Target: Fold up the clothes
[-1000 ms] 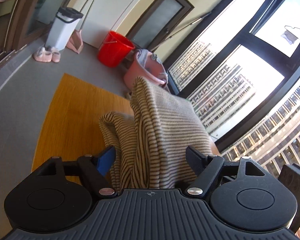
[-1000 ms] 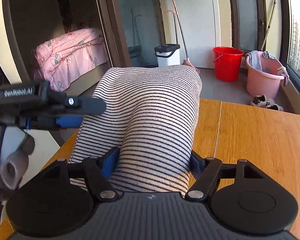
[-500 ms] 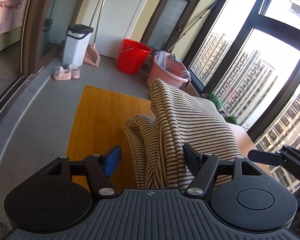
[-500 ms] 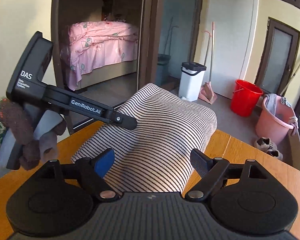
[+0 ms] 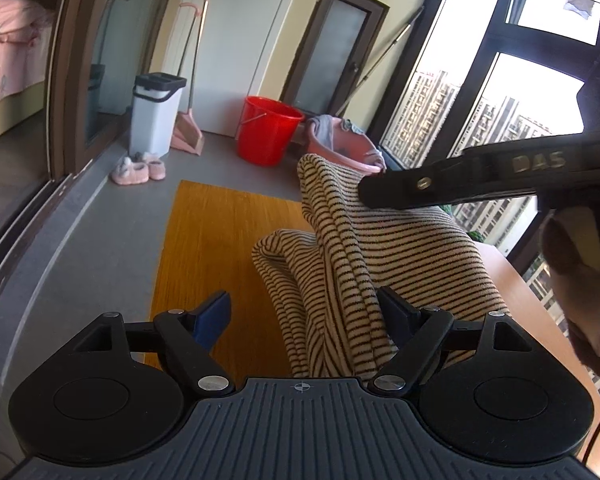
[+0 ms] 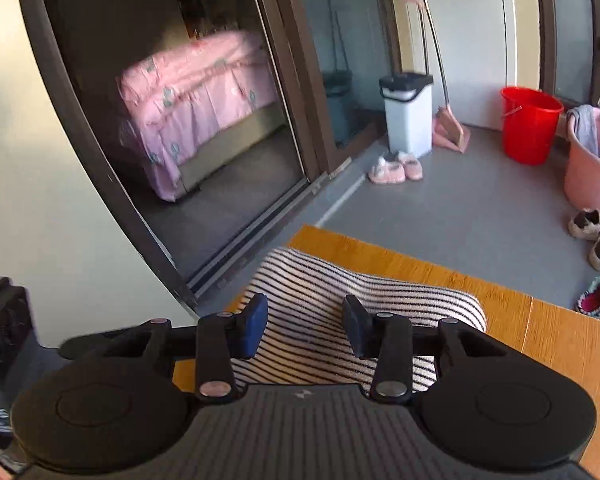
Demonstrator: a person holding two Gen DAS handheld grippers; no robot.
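Note:
A cream garment with thin dark stripes (image 5: 380, 248) is bunched in raised folds on the wooden table (image 5: 220, 232). My left gripper (image 5: 306, 310) is open; the cloth lies against its right finger, and the blue-padded left finger stands clear. The right gripper's arm (image 5: 480, 182) crosses above the garment's far fold in the left wrist view. In the right wrist view the garment (image 6: 364, 292) lies flatter on the table (image 6: 560, 344), and my right gripper (image 6: 306, 326) is open just above it, holding nothing.
On the grey floor beyond the table stand a red bucket (image 5: 269, 134), a pink basin with laundry (image 5: 342, 142), a white bin (image 5: 156, 114), a dustpan, slippers (image 6: 394, 168) and shoes (image 6: 592, 224). Windows are on the right, a sliding door to a bedroom on the left.
My right gripper has let go of the garment and pulled up and back; the cloth has dropped flatter. My left gripper has opened wider and the cloth now rests only at its right finger.

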